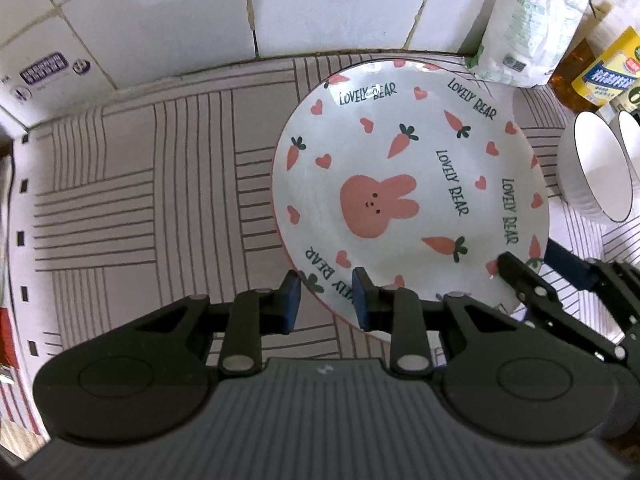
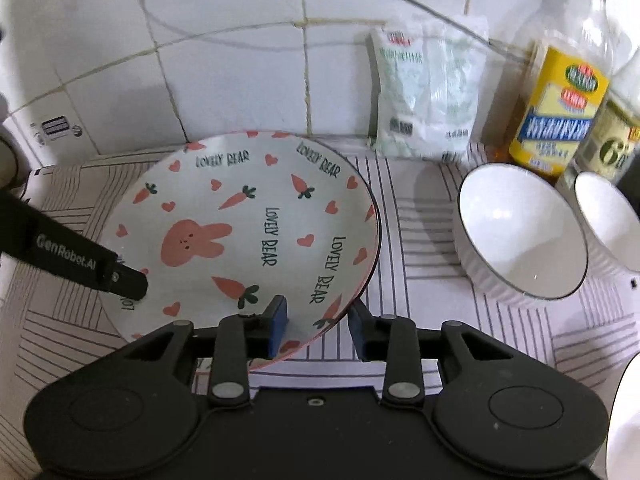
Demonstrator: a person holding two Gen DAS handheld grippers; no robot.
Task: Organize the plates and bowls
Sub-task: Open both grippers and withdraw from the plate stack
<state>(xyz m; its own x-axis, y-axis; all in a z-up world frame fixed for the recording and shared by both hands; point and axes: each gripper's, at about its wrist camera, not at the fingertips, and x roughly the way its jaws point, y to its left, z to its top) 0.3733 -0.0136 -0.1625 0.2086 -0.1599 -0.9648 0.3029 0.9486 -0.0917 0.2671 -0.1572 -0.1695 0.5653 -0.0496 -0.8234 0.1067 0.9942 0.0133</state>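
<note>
A white plate (image 1: pixel 400 160) (image 2: pixel 240 220) printed with a pink rabbit, carrots and hearts rests on the striped mat (image 1: pixel 140 200). My left gripper (image 1: pixel 326 300) straddles its near-left rim, one pad inside and one outside, pinching the rim. One of its fingers (image 2: pixel 124 284) shows in the right wrist view, over the plate's left edge. My right gripper (image 2: pixel 317 330) (image 1: pixel 532 272) stands astride the near-right rim with gaps on both sides of the rim. Two white ribbed bowls (image 2: pixel 520 232) (image 2: pixel 612 220) stand to the right of the plate, the nearer bowl (image 1: pixel 592 172) also in the left view.
A tiled wall runs right behind the mat. Against it lean a white-green bag (image 2: pixel 428 92) (image 1: pixel 528 28) and an oil bottle (image 2: pixel 560 100) with a yellow label. A white box (image 1: pixel 44 72) stands at the far left. Another white rim (image 2: pixel 624 420) shows at the right edge.
</note>
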